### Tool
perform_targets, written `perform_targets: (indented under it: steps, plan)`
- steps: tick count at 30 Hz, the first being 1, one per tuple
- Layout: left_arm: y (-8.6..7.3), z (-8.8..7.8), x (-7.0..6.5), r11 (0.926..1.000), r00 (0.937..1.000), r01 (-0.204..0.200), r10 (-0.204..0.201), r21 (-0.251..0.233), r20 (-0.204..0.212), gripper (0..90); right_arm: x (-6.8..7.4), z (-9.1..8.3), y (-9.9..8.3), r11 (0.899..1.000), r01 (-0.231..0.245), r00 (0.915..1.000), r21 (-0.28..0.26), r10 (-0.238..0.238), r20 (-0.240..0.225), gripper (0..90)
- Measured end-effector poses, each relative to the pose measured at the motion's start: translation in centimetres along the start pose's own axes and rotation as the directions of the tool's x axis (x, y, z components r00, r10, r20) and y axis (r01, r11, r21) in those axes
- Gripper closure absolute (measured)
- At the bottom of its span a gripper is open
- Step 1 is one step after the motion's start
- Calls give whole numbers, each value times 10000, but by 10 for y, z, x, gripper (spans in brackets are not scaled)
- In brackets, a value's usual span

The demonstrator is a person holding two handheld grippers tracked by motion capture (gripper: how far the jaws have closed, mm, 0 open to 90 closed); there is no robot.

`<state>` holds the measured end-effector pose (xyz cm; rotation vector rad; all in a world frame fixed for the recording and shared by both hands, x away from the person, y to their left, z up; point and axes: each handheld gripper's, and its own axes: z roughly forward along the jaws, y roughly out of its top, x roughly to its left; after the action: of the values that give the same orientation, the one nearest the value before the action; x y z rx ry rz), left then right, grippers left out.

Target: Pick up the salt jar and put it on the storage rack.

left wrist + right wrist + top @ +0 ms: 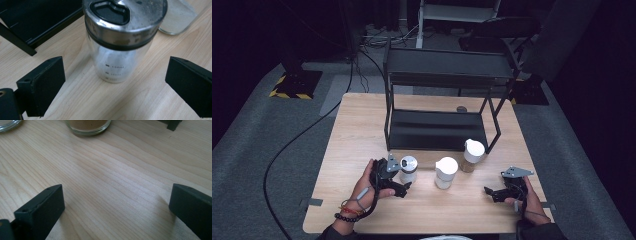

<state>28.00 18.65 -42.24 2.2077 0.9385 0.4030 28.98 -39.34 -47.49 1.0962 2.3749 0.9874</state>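
Shaker jar with the steel lid stands upright on the table straight ahead of my left tongs, between the two jaws but touching neither; both jaws are spread wide, with bare wood on either side of the glass. Its top edge is cut off in the left gripper view, so I see only part of the black flap on the lid. Faint measuring marks are printed low on the glass, too blurred to read. Past the jar on my right, another jar shows only its lower part, with white contents.

From the high view, my left tongs sit just beside the shaker jar, and two white-lidded jars stand further to the right, in front of the black rack.

My right tongs are also wide, holding nothing, hovering over bare wood well apart from the jars. Ahead of them, a jar of brown powder is cut off at the top of the view.
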Motion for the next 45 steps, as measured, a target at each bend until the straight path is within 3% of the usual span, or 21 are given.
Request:
perform_targets:
  steps: [18, 28, 37, 42, 45]
  plan:
    - [13, 19, 5, 9999, 9999, 131, -132, 47, 83, 28, 0, 0, 0, 10000, 2, 10000, -6, -2, 0, 0]
    - [18, 28, 9, 9994, 9992, 338, -340, 98, 226, 34, 0, 0, 0, 10000, 1, 10000, -7, -1, 0, 1]
    - [19, 40, 11, 9978, 9981, 608, -611, 272, 99, 49, 0, 0, 0, 10000, 2, 10000, -6, -2, -1, 1]
    - [18, 45, 14, 9975, 9973, 654, -663, 283, 302, 89, 0, 0, 0, 10000, 4, 10000, -6, -4, -1, 1]
    - [16, 47, 17, 9976, 9960, 652, -664, 216, 604, 164, 0, 0, 0, 10000, 4, 10000, -7, -4, -1, 1]
